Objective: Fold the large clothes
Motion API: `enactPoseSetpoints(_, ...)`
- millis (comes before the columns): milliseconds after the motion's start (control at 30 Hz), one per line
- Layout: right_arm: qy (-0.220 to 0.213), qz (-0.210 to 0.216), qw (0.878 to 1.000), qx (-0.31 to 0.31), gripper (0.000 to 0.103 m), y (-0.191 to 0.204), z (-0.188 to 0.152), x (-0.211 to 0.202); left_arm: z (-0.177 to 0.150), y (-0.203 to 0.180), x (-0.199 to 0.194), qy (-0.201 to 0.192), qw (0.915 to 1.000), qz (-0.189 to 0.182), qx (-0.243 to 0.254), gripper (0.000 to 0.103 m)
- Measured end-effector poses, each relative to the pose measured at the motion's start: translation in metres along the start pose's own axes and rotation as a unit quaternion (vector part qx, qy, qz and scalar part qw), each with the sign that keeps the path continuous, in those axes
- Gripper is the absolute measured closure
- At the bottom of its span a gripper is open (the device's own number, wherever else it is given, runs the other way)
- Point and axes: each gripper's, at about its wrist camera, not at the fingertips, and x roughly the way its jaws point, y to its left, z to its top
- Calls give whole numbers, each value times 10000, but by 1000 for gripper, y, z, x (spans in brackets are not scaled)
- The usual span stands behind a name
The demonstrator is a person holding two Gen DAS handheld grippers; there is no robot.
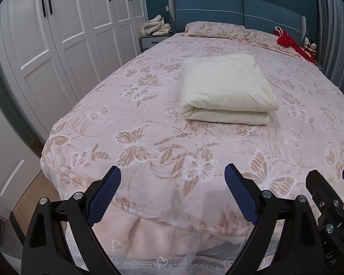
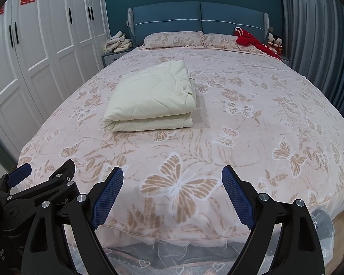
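The cream quilt (image 1: 227, 89) lies folded on the middle of the bed (image 1: 149, 119), well apart from its foot edge. The left gripper (image 1: 173, 174) and the right gripper (image 2: 172, 174) hover side by side above that foot edge, both spread wide and holding nothing.

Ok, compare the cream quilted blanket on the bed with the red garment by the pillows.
The cream quilted blanket is folded into a neat rectangular stack; the red garment lies crumpled and unfolded. The blanket sits mid-bed, left of centre; the garment lies at the head end, on the right-hand pillow. The blanket looks bulkier. Both rest on the pink butterfly-print bedspread.
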Motion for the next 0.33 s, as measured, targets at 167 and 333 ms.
enactPoseSetpoints(167, -4, -12, 10000, -10, 17, 0, -2, -1, -1, -2, -2, -55, 10000, 52, 64, 17)
enactPoseSetpoints(333, -21, -13, 10000, -14, 17, -1, -3, -1, 1, -2, -3, -63, 9999, 47, 86, 18)
